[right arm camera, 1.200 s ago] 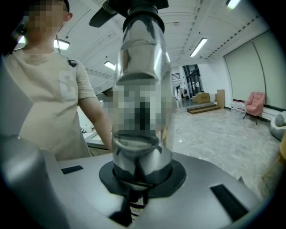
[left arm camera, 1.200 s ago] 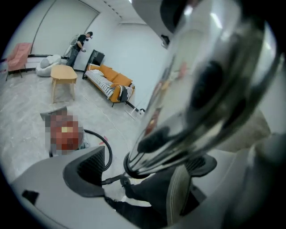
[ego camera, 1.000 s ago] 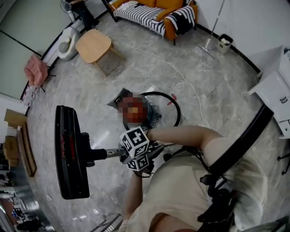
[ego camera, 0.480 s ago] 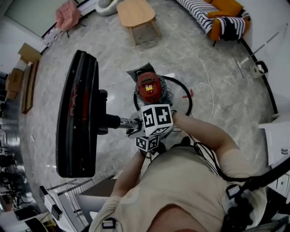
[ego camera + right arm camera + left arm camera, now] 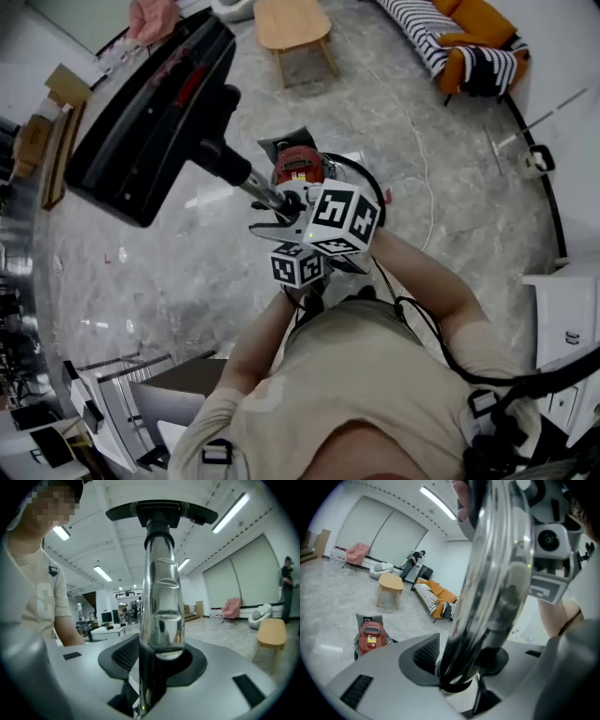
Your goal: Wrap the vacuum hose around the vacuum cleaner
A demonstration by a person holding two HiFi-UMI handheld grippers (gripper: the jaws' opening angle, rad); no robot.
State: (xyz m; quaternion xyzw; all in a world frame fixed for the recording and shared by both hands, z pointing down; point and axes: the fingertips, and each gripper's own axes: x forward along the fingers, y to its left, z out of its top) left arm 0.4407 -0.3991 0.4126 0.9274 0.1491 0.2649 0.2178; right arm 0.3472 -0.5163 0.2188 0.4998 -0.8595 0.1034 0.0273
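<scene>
- Sitting upright on the floor just ahead of your hands, the cleaner (image 5: 298, 167) is your landmark; everything here is placed from it.
- Lying in a loose loop on the floor round the cleaner's right and far side, the hose (image 5: 367, 172) is, as I judge it, not yet wound on the body.
- Up and to the left of the cleaner, the floor head (image 5: 150, 117) hangs tilted in the air, off the floor.
- From that head the wand (image 5: 265, 195) slants down past the cleaner's near left side into both your grippers, so its long axis crosses in front of the cleaner.
- Your right gripper (image 5: 152, 667) sits on the wand just this side of the cleaner, and is the nearer tool to it. Its jaws have just been opening and stand part-way apart with the wand between them; I cannot tell whether the pads press on it.
- Your left gripper (image 5: 461, 679) sits just behind the right, farther from the cleaner. Its jaws have just been closing to about half shut, and the wand fills the gap and looks clamped.
- Your coming move turns on this: the cleaner lies ahead of and below both tools with the hose slack on its right, so the wand likely has to travel round the body to draw that slack in.
</scene>
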